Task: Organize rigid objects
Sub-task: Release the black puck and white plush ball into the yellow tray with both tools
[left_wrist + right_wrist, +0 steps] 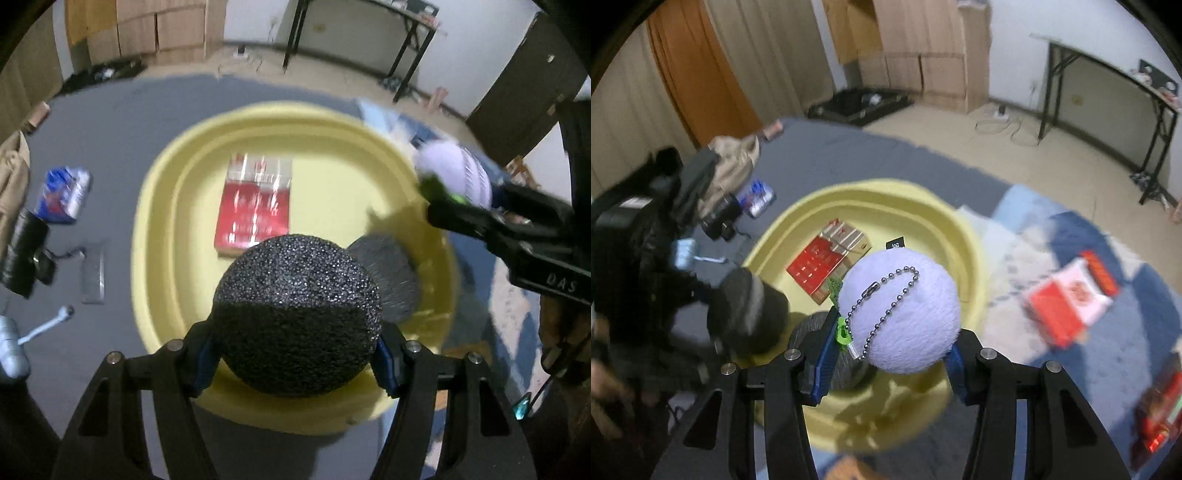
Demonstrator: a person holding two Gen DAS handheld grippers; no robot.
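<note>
**Hovering two balls over the yellow basin**

Looking down, we see the wide yellow plastic basin (162, 206) on the grey-covered bed (110, 122), a red-and-white rectangular box (255, 206) lying flat inside it. Our left hand-held gripper (297, 354) is clamped on a black speckled foam ball (297, 317) above the near rim. Our right hand-held gripper (886, 350) squeezes a white fuzzy plush ball (905, 314) with a bead chain (886, 295).

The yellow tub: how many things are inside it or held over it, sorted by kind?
Balls held above the yellow tub: 2, black foam ball and white fuzzy ball
Red boxes inside: 1, red box
Dark round discs inside: 1, dark disc
Total: 4
</note>
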